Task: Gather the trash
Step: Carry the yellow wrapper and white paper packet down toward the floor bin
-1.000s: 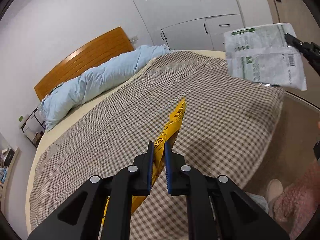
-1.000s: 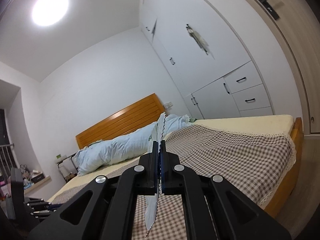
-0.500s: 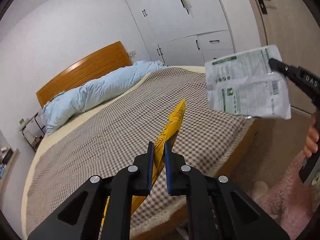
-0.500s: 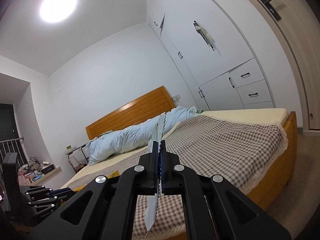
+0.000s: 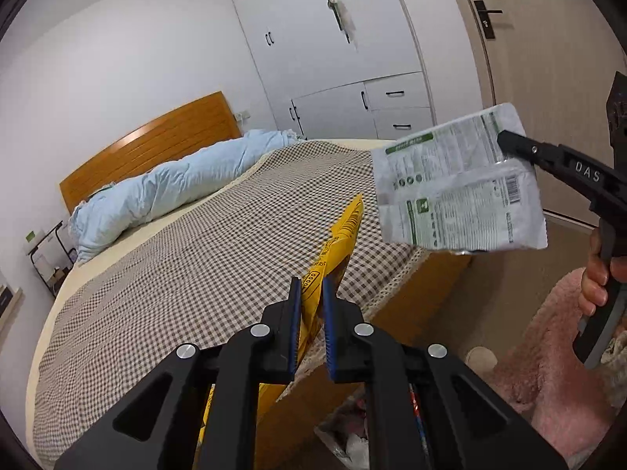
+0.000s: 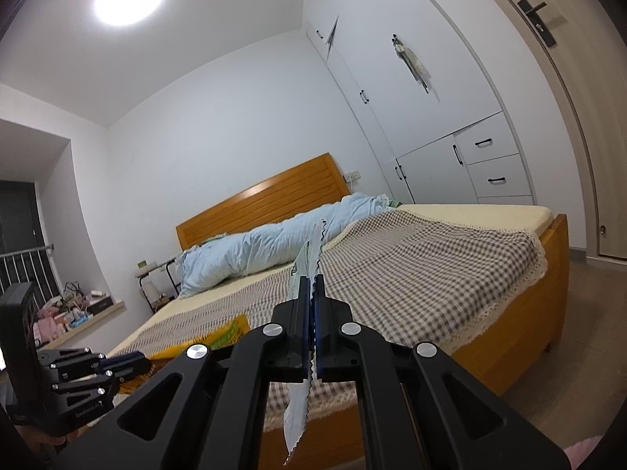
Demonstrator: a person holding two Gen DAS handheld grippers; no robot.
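Left gripper (image 5: 311, 293) fingers pinch yellow wrapper (image 5: 341, 235); right gripper (image 6: 311, 293) fingers pinch white packet (image 5: 458, 184)

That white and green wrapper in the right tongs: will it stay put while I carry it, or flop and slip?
The white and green wrapper is probably very light and fairly crisp: pinched at one edge by the right tongs, it hangs out flat without drooping. Its film looks glossy, so it may slip. Seen edge-on it is thin, so it will likely flutter.

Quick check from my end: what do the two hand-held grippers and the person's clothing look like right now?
Both are matte black with triangular cut-outs, silver pivot screws and ribbed blue pads. The left hand-held gripper matches the right hand-held gripper, whose side carries white "DAS" lettering. A fluffy pink garment shows below the gripping hand. No cables visible.
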